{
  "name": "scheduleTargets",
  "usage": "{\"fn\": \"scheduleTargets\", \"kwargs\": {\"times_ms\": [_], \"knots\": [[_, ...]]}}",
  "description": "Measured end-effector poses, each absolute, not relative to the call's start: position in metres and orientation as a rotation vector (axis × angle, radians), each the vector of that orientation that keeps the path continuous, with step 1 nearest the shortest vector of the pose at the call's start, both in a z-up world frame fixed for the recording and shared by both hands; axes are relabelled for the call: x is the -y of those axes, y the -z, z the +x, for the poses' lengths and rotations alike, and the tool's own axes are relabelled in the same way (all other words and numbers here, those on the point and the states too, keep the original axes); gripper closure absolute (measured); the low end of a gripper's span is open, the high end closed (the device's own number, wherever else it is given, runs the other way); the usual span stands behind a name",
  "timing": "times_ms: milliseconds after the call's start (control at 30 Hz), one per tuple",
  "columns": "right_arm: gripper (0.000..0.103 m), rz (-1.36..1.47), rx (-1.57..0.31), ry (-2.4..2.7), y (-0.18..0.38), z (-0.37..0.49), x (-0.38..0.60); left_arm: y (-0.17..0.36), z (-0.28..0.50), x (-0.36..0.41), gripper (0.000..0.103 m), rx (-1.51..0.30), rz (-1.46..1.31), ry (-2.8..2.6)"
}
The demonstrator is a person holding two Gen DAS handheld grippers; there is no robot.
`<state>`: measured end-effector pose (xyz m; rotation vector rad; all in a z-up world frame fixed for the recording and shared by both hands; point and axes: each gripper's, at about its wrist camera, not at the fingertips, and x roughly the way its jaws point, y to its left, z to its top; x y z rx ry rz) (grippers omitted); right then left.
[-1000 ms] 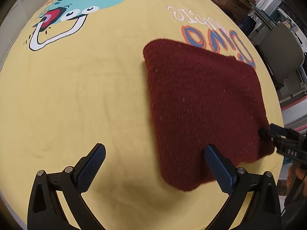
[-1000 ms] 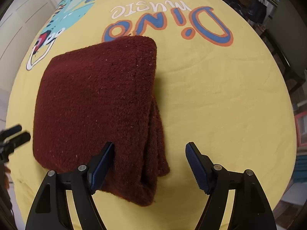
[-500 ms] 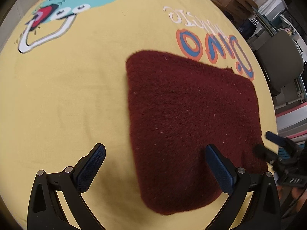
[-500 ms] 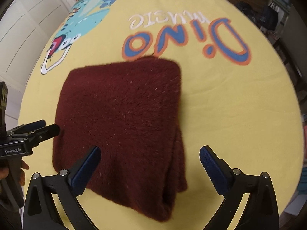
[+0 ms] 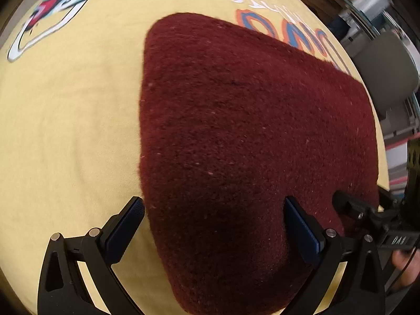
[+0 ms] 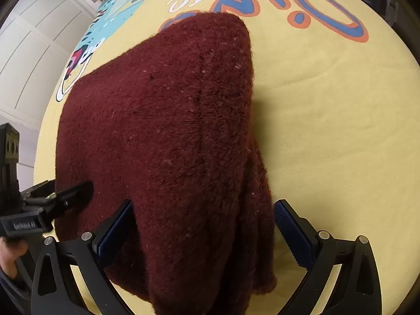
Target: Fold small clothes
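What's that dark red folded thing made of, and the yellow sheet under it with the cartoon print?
The dark red garment looks like a thick fuzzy knit, perhaps wool or fleece: matte, with a hairy nap, pale lint specks and soft rounded fold edges. The yellow sheet looks like thin smooth woven cotton, matte, with fine creases and flat printed lettering.

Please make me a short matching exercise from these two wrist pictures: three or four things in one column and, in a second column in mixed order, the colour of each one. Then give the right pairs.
Things:
1. folded knitted cloth
2. bed cover
3. pads of the right tongs
4. dinosaur print

Colours:
A. pale yellow
B. turquoise
C. dark red
D. dark blue

Right pairs: 1-C, 2-A, 3-D, 4-B.
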<state>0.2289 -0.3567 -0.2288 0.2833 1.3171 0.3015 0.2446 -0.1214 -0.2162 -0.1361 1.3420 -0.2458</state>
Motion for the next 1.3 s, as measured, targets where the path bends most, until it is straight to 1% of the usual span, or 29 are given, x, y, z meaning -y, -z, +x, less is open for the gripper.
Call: {"fn": "scheduleTargets", "kwargs": {"times_ms": [133, 167, 200, 233, 267, 333, 367, 400, 433, 467, 500, 533, 600, 633, 733, 867, 1033, 1200, 1300], "knots": [[0.002, 0.294, -1.323, -0.283, 0.23, 0.229, 0.354, 0.22, 0.245, 0.123, 0.0, -1.345, -0.135, 0.255], [0.007, 0.304, -1.327, -0.291, 0.23, 0.229, 0.354, 0.221, 0.245, 0.123, 0.001, -1.343, -0.133, 0.258], [0.016, 0.327, -1.332, -0.31, 0.229, 0.229, 0.354, 0.221, 0.245, 0.123, 0.005, -1.338, -0.132, 0.266], [0.021, 0.344, -1.335, -0.327, 0.227, 0.23, 0.353, 0.22, 0.244, 0.123, 0.013, -1.334, -0.141, 0.285], [0.027, 0.347, -1.337, -0.331, 0.226, 0.23, 0.352, 0.22, 0.246, 0.124, 0.014, -1.332, -0.145, 0.292], [0.033, 0.334, -1.343, -0.331, 0.222, 0.23, 0.349, 0.219, 0.246, 0.125, 0.02, -1.33, -0.132, 0.308], [0.037, 0.337, -1.344, -0.331, 0.221, 0.23, 0.347, 0.219, 0.246, 0.125, 0.022, -1.335, -0.128, 0.325], [0.043, 0.337, -1.341, -0.331, 0.219, 0.23, 0.345, 0.218, 0.247, 0.124, 0.027, -1.338, -0.128, 0.334], [0.046, 0.338, -1.337, -0.331, 0.216, 0.228, 0.343, 0.217, 0.249, 0.123, 0.034, -1.343, -0.13, 0.347], [0.052, 0.34, -1.331, -0.326, 0.213, 0.227, 0.342, 0.215, 0.249, 0.123, 0.036, -1.344, -0.126, 0.356], [0.057, 0.34, -1.329, -0.322, 0.212, 0.225, 0.342, 0.214, 0.249, 0.124, 0.042, -1.343, -0.115, 0.363], [0.058, 0.332, -1.323, -0.316, 0.208, 0.224, 0.341, 0.21, 0.248, 0.126, 0.047, -1.336, -0.096, 0.371], [0.063, 0.31, -1.309, -0.305, 0.199, 0.221, 0.337, 0.204, 0.246, 0.128, 0.054, -1.326, -0.07, 0.382], [0.064, 0.31, -1.299, -0.306, 0.194, 0.22, 0.337, 0.198, 0.246, 0.128, 0.056, -1.318, -0.064, 0.391], [0.066, 0.306, -1.248, -0.313, 0.169, 0.216, 0.335, 0.178, 0.245, 0.122, 0.059, -1.287, -0.075, 0.417], [0.067, 0.265, -1.18, -0.33, 0.131, 0.211, 0.318, 0.147, 0.242, 0.111, 0.06, -1.219, -0.067, 0.444], [0.067, 0.276, -1.117, -0.362, 0.105, 0.208, 0.299, 0.116, 0.239, 0.079, 0.06, -1.158, -0.095, 0.445], [0.067, 0.273, -1.11, -0.388, 0.106, 0.205, 0.266, 0.113, 0.225, 0.046, 0.06, -1.132, -0.085, 0.418], [0.067, 0.277, -1.135, -0.391, 0.123, 0.209, 0.244, 0.123, 0.215, 0.038, 0.06, -1.147, -0.094, 0.4]]}}
